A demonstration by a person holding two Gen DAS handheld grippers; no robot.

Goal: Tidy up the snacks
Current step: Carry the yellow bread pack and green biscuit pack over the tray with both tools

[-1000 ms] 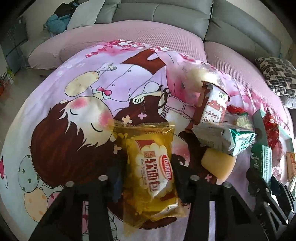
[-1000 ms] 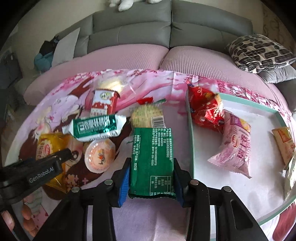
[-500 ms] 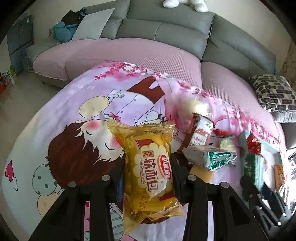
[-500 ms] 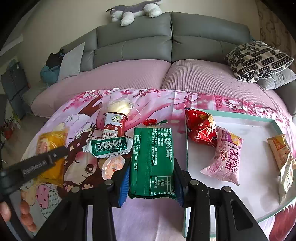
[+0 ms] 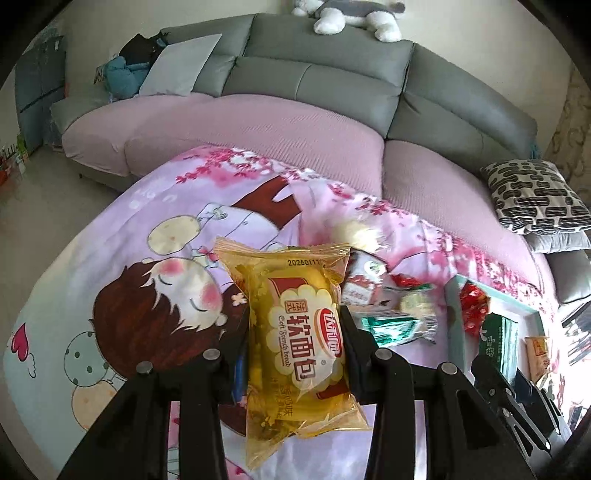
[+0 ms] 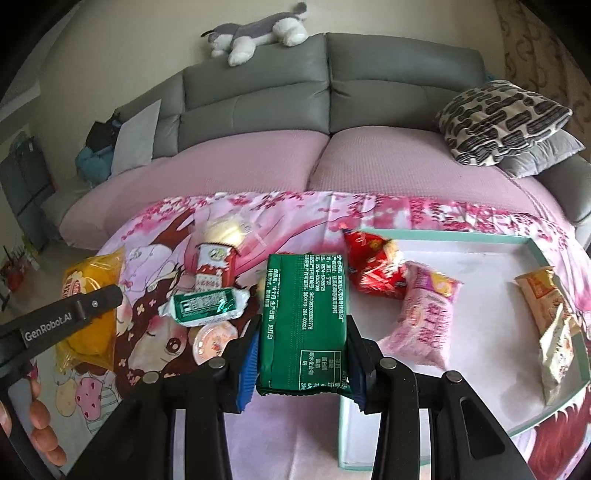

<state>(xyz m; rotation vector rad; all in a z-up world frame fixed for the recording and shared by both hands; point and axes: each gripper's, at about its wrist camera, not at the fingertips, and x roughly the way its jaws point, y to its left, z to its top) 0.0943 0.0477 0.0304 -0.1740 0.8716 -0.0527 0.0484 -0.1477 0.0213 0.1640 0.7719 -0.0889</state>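
My left gripper [image 5: 295, 332] is shut on a yellow soft-bread packet [image 5: 295, 325] and holds it above the cartoon-print cloth [image 5: 155, 258]. My right gripper [image 6: 303, 343] is shut on a green packet [image 6: 304, 317], lifted just left of the white tray [image 6: 480, 251]. In the tray lie a red packet [image 6: 373, 269], a pink packet [image 6: 424, 317] and a beige packet [image 6: 550, 321]. On the cloth remain a green-and-silver bar [image 6: 207, 306], a red-and-white packet [image 6: 214, 269], a clear-wrapped bun [image 6: 221, 230] and a round jelly cup [image 6: 214, 338]. The left gripper [image 6: 55, 325] with the yellow packet [image 6: 88, 295] shows at the left of the right wrist view.
A grey sofa [image 6: 332, 92] with pink seat covers runs behind the cloth. A patterned cushion [image 6: 502, 122] lies at the right and a plush dog [image 6: 255, 33] on the backrest. A person's fingers [image 6: 40, 424] show at the lower left. Bare floor [image 5: 55, 199] lies left of the cloth.
Both grippers have risen with their packets still held, and both views now take in more of the sofa. The loose snacks on the cloth and in the tray have stayed put.
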